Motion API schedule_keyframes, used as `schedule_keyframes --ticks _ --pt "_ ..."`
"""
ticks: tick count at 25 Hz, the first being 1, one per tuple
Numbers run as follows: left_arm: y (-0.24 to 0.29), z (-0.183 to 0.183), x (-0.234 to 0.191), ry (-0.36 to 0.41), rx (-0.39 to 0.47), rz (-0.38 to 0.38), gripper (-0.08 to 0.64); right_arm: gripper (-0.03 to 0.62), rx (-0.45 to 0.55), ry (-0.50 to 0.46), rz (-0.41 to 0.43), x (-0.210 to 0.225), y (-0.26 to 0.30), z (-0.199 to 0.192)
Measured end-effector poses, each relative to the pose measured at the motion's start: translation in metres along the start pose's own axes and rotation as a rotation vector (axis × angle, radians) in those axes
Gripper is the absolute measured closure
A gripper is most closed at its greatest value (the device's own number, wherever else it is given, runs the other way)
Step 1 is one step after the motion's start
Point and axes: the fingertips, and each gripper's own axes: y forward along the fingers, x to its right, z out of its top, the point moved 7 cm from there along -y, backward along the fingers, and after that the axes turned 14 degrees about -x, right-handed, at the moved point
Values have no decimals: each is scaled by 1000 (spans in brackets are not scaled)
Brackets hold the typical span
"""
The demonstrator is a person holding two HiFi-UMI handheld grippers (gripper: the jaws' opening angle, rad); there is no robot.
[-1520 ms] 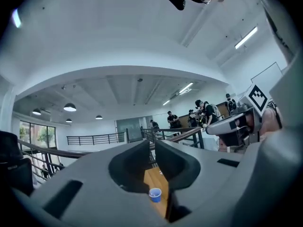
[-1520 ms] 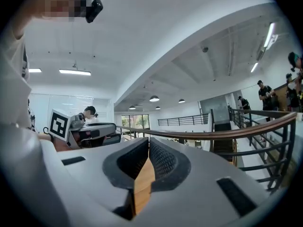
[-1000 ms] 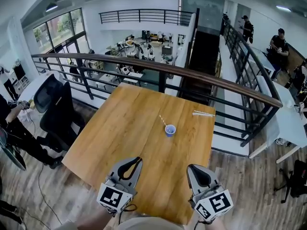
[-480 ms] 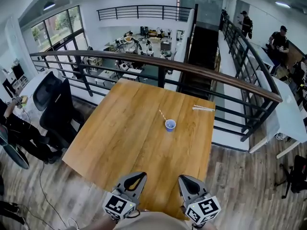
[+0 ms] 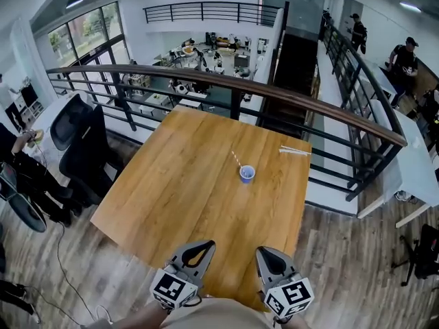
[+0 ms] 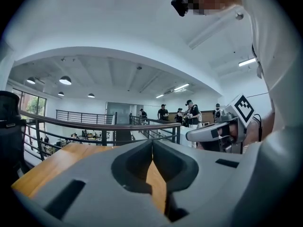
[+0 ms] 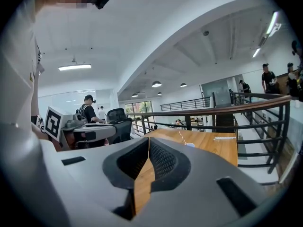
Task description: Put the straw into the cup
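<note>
A small blue cup (image 5: 246, 174) stands on the wooden table (image 5: 185, 184), right of its middle. A striped straw (image 5: 236, 159) sticks out of the cup, leaning up and to the left. In the right gripper view the cup (image 7: 190, 144) and straw (image 7: 181, 136) are far ahead. My left gripper (image 5: 203, 244) and right gripper (image 5: 265, 251) hover side by side over the table's near edge, far from the cup. Both are shut with nothing between the jaws; the fingertips meet in the left gripper view (image 6: 152, 141) and in the right gripper view (image 7: 149, 138).
Spare straws (image 5: 293, 151) lie near the table's far right corner. A dark railing (image 5: 274, 94) runs behind the table, above a lower floor. A black office chair (image 5: 79, 139) and a seated person are at the left. Other people stand at the far right.
Both grippers have sunk toward the table's near edge and drawn closer together. The left jaws have come together. Cup and straw have not moved.
</note>
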Motion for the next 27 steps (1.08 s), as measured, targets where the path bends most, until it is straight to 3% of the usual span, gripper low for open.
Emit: schedule_keyframes --ticks 6,9,27 --pt "-1 10 -3 3 34 11 545 571 -10 -7 8 -3 0 -2" --pt "1 15 -2 32 29 5 545 571 3 -12 5 -2 -1 3" --pt "3 13 1 30 1 -34 545 571 66 15 -70 1 -7 7"
